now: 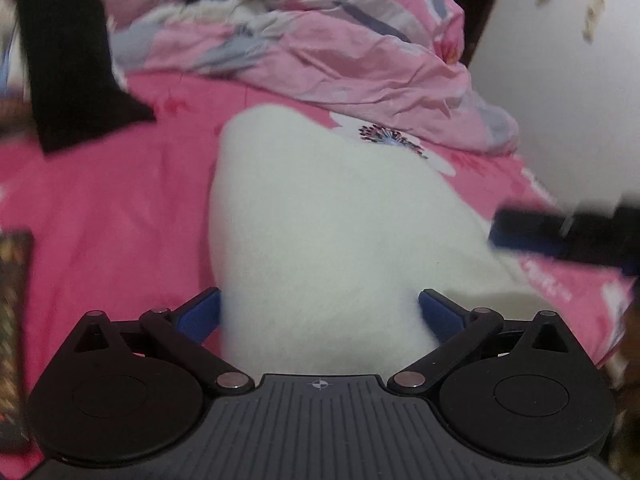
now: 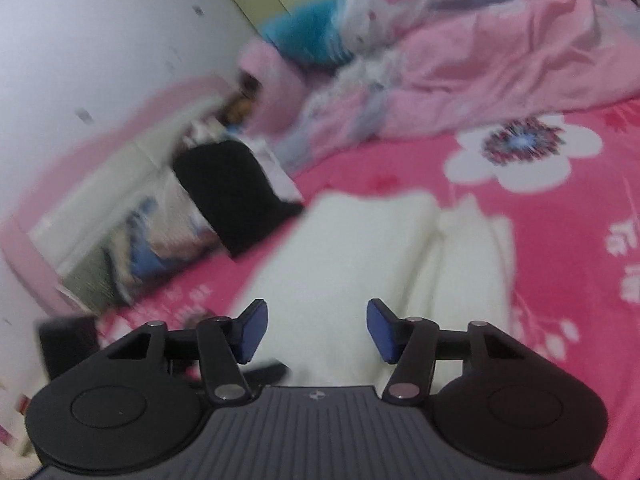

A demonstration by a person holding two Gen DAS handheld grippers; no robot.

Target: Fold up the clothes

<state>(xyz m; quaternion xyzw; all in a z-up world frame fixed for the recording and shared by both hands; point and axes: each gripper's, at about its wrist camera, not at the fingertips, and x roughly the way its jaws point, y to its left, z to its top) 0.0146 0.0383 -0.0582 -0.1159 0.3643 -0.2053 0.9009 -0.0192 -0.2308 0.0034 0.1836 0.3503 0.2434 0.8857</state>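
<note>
Blue-padded fingers of the left gripper (image 1: 320, 316) are standing wide with the fluffy white fleece garment (image 1: 320, 220) bulging up between them — whether the pads are pressing it is unclear. Fingers of the right gripper (image 2: 318, 330) are standing apart, gripping nothing, above the same garment (image 2: 360, 248), which is lying folded on the bright pink flowered bedsheet (image 2: 560, 240). Beyond are lying a black knitted cloth (image 1: 68, 60) and a rumpled pale pink quilt (image 1: 340, 52).

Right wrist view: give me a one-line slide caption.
Right hand-held gripper, jaws apart, above a folded white garment on a pink floral bedsheet, with a black garment behind.
</note>
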